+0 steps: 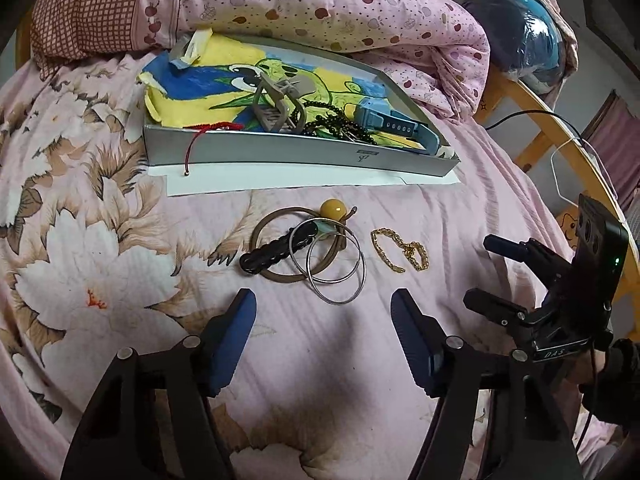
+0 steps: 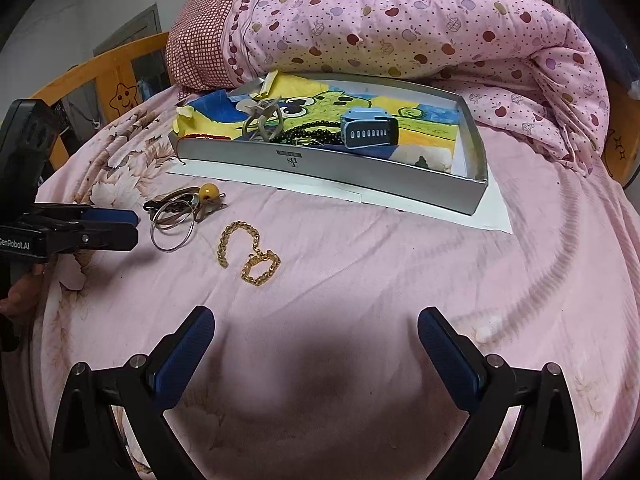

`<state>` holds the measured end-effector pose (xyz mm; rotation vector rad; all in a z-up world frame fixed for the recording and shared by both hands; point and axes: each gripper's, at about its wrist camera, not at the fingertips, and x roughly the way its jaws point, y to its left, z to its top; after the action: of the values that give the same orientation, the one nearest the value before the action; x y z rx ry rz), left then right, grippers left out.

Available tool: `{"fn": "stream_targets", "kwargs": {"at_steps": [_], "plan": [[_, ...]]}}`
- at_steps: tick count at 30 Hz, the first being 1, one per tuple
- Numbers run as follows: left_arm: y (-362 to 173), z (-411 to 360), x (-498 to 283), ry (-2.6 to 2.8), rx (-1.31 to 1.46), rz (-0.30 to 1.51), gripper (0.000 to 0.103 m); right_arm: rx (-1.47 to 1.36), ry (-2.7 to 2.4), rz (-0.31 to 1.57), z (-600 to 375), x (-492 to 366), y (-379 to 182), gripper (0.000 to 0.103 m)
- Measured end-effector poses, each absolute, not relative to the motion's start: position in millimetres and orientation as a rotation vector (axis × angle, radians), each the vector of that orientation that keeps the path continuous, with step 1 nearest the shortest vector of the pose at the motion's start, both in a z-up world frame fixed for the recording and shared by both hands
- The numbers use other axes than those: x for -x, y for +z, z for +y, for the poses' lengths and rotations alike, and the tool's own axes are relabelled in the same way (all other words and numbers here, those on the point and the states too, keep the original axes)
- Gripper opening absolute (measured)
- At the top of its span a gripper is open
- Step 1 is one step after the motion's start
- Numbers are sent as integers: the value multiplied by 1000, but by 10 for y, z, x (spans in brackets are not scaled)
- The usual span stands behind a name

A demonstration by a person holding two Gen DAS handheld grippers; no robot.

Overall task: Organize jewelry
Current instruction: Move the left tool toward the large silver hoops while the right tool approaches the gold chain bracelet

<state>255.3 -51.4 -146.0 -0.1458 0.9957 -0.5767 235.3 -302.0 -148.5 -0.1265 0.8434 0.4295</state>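
Left wrist view: left gripper (image 1: 323, 312) angled down over the pink floral bedsheet (image 1: 120, 280), jaws partly apart with nothing between them, blue pads (image 1: 236, 336) clear of everything. Just ahead of the fingertips, a small heap of jewelry: two thin silver bangles (image 1: 336, 268) overlapping a tan hair band (image 1: 276, 272), a black braided clip (image 1: 272, 254) lying across it, a yellow bead (image 1: 334, 209) at the far side. Nearest bangle edge roughly midway between the jaw tips, slightly beyond them, not touched. Gold chain bracelet (image 1: 400, 250) alone on the sheet to the right of the heap, ahead of the right-hand jaw. Further back, near the folded apple-print quilt (image 1: 320, 8), a shallow grey tray (image 1: 280, 152) on white paper, lined with a cartoon cloth and already carrying a blue watch (image 1: 396, 124), black beads (image 1: 336, 120), a tan claw clip (image 1: 276, 108) and a red cord (image 1: 208, 130) hanging over its front wall. Right wrist view: right gripper (image 2: 316, 324) with jaws wide and empty, gold chain ahead and left of its left finger, well clear of both pads.
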Motion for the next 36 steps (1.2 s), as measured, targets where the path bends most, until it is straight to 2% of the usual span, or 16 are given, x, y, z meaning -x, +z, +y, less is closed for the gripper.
{"fn": "stream_targets", "kwargs": {"at_steps": [7,9,13,19,23,26,31,36], "plan": [[-1475,-505,-2581,-601,173,1008,52,140,438,852,-2985,-2411,-1515,102],[-1482,-529,-2601,-613,183,1016,45,147,441,853,-2977,-2411,-1521,102],[-1507,-588,-2651,-620,185,1024,39,176,448,850,-2929,-2409,-1529,95],[-1533,-592,-2724,-580,189,1037,23,224,489,858,-2792,-2478,-1572,89],[-1558,-582,-2766,-546,180,1044,8,254,511,867,-2684,-2547,-1622,84],[-1578,-573,-2809,-553,196,1050,5,272,513,868,-2626,-2579,-1640,84],[-1596,-694,-2843,-591,165,1048,3,265,492,868,-2669,-2611,-1631,75],[-1615,-719,-2851,-598,163,1049,2,269,503,865,-2661,-2648,-1636,71]]}}
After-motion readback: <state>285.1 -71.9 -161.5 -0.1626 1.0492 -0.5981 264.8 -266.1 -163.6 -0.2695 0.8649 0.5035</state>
